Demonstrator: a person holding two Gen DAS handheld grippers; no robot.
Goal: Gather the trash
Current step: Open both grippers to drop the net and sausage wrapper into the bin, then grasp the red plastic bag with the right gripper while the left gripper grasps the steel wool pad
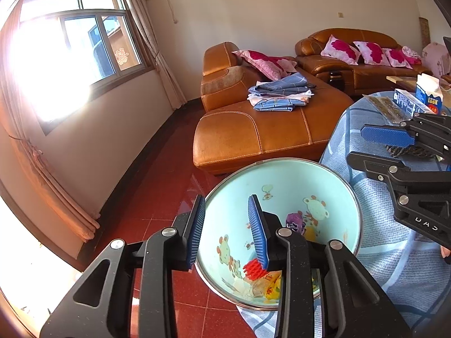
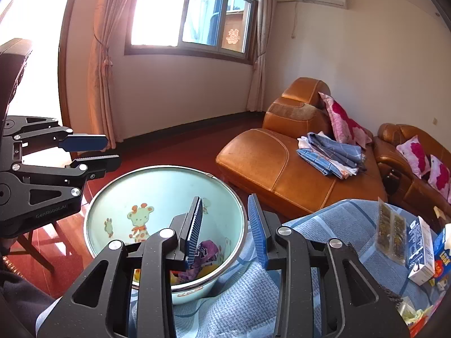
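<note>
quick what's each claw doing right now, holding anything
Left claw: open, nothing held, over the basin.
Right claw: open, nothing held, at the basin's rim.

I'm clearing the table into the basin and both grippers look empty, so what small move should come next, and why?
Probably swing the right gripper across to the white and blue carton on the blue cloth and close on it. Both it and the left gripper stand open with nothing between their fingers, wrappers already lie in the basin, and that carton is on the right gripper's side.
</note>
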